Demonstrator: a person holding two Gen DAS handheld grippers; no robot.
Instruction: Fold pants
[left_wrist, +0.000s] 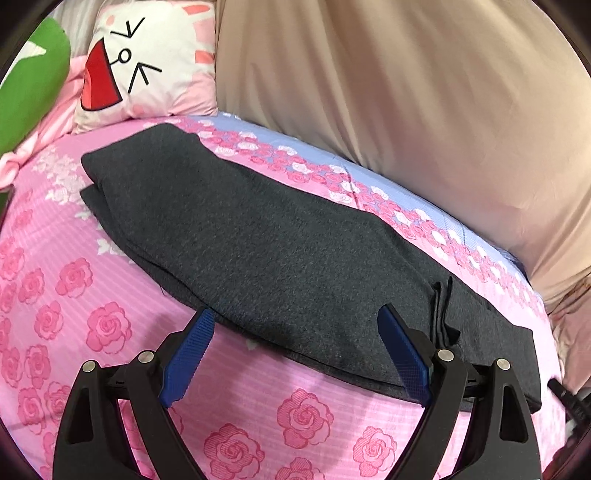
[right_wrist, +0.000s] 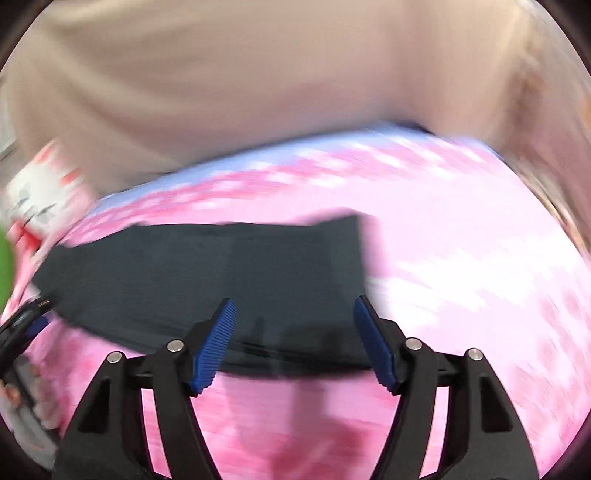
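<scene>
Right tongs (right_wrist: 293, 321) agape above blurred pants (right_wrist: 221, 269)

Bright, even light; right wrist view motion-blurred, fisheye edges dark.

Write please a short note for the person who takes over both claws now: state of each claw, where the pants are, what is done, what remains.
Left claw: open, empty, over the near edge of the pants.
Right claw: open, nothing between its pads, over the pants' near edge; its view is blurred.
Pants: dark grey, lying flat on the pink rose bedsheet as a long strip, layers stacked.
Done: they appear folded lengthwise, leg on leg.
Left: probably fold the strip across its length, then smooth it.
</scene>
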